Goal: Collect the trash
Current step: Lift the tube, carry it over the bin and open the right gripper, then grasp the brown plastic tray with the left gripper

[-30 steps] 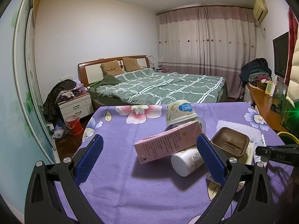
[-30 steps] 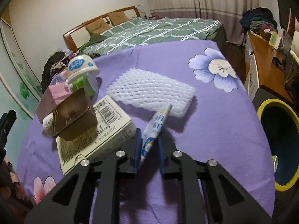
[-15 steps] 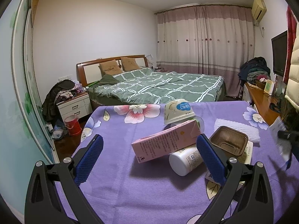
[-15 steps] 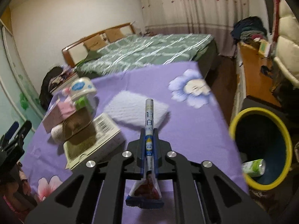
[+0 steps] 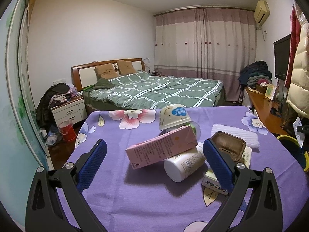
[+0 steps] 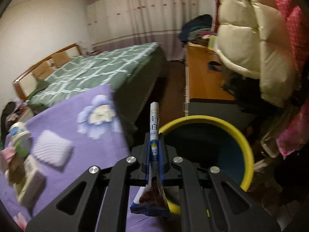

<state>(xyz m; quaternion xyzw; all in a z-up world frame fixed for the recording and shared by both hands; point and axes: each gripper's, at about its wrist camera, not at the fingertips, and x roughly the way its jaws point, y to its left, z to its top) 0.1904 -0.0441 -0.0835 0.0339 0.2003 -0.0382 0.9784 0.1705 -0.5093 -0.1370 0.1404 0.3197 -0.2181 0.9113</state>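
My right gripper [image 6: 154, 145] is shut on a white and blue tube [image 6: 154, 119], which sticks out forward past the fingers. It hangs beyond the table's right edge, at the near-left rim of a yellow-rimmed bin [image 6: 245, 141] with a dark inside. My left gripper [image 5: 154, 142] stands open over the purple flowered tablecloth [image 5: 135, 193], apart from the pile in front of it. That pile holds a pink carton [image 5: 162, 148] leaning on a white bottle [image 5: 183, 166], an upturned cup [image 5: 173, 116], a brown tray [image 5: 229, 147] on a box [image 5: 216, 185], and white foam netting [image 5: 235, 135].
A cream puffy coat [image 6: 251, 38] and pink clothing hang close above and right of the bin. A wooden desk [image 6: 202, 73] stands behind it. A green-quilted bed [image 5: 154, 92] lies beyond the table, with a nightstand [image 5: 69, 112] and red bucket [image 5: 66, 130] to the left.
My right gripper lifted the tube off the table and swung right with it, from beside the foam netting to the bin's rim. The left gripper stayed put.
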